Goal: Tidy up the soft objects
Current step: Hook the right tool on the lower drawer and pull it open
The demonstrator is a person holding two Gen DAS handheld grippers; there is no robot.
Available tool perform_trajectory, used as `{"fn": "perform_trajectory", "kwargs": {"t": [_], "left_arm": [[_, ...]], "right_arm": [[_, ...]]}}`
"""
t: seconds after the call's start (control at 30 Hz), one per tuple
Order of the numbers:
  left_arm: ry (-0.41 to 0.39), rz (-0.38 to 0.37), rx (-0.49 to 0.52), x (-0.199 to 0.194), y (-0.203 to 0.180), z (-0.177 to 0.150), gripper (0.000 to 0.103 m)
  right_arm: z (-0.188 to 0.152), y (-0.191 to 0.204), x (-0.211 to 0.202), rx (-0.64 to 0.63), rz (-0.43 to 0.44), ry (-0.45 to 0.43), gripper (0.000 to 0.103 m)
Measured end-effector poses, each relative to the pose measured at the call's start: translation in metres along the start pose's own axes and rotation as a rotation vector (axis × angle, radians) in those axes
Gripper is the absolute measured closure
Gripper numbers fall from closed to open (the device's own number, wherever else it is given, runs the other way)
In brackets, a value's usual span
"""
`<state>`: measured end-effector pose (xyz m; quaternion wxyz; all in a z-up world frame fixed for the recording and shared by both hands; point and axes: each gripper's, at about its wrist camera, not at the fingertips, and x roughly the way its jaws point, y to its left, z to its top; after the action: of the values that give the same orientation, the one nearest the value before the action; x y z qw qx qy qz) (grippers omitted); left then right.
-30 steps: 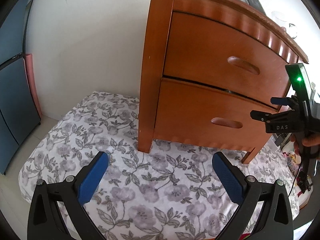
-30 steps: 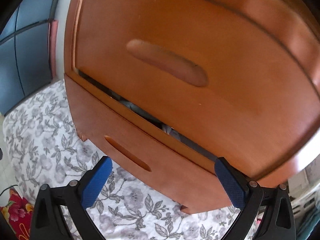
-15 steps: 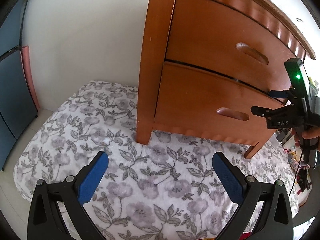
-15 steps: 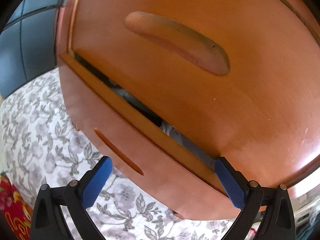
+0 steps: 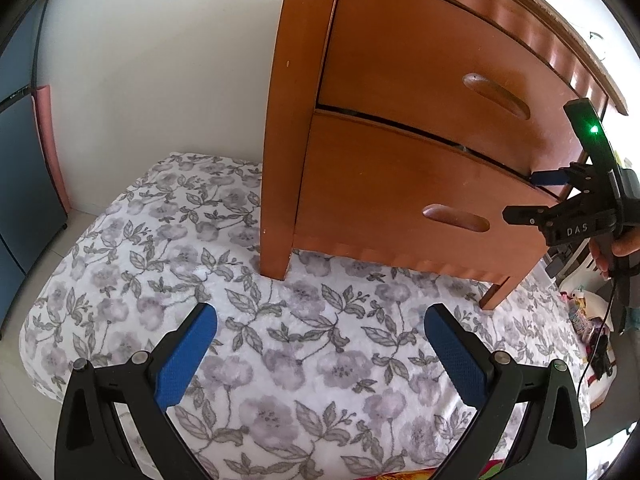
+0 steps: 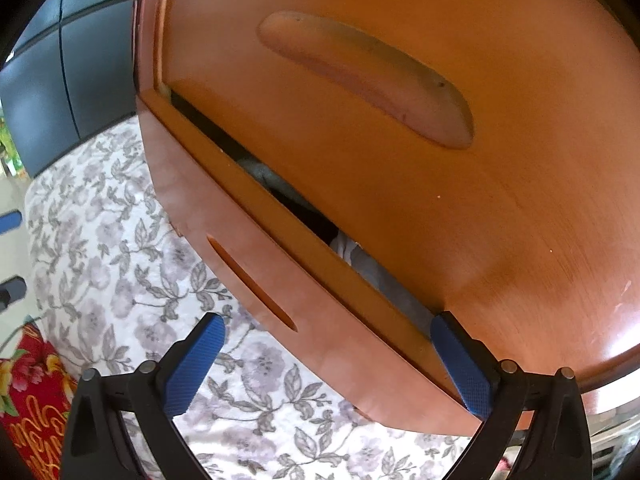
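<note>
In the left wrist view the left gripper point(image 5: 320, 350), jaws wide and empty, hovers over the floral blanket point(image 5: 280, 360) at lower centre, while the right wrist view shows the right gripper point(image 6: 326, 358), equally spread (holding nothing), against the lower drawer point(image 6: 320, 276), grey cloth point(image 6: 376, 276) peeking from its gap mid-frame.

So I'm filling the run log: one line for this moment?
right gripper open at lower drawer gap | left gripper open over floral blanket | grey fabric inside

A wooden nightstand point(image 5: 420, 120) with two drawers stands on a white blanket point(image 5: 280, 360) printed with grey flowers. Behind it is a plain white wall point(image 5: 160, 60). A dark blue cabinet point(image 5: 20, 168) stands at the left, edged by a pink strip point(image 5: 50, 140). Daylight gleams on the wood.
</note>
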<state>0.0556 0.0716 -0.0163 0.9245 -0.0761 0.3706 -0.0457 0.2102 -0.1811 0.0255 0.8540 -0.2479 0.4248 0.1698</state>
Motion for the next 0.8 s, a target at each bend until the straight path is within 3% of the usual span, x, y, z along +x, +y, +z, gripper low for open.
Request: {"fn": "perform_trajectory", "kwargs": {"t": [0.37, 0.8], "left_arm": [[0.004, -0.015, -0.005, -0.003, -0.001, 0.000, 0.000], [-0.014, 0.002, -0.030, -0.010, 0.009, 0.007, 0.000]], "right_arm": [[-0.001, -0.001, -0.008, 0.026, 0.032, 0.018, 0.000], [0.001, 0.002, 0.006, 0.027, -0.015, 0.058, 0.000]]}}
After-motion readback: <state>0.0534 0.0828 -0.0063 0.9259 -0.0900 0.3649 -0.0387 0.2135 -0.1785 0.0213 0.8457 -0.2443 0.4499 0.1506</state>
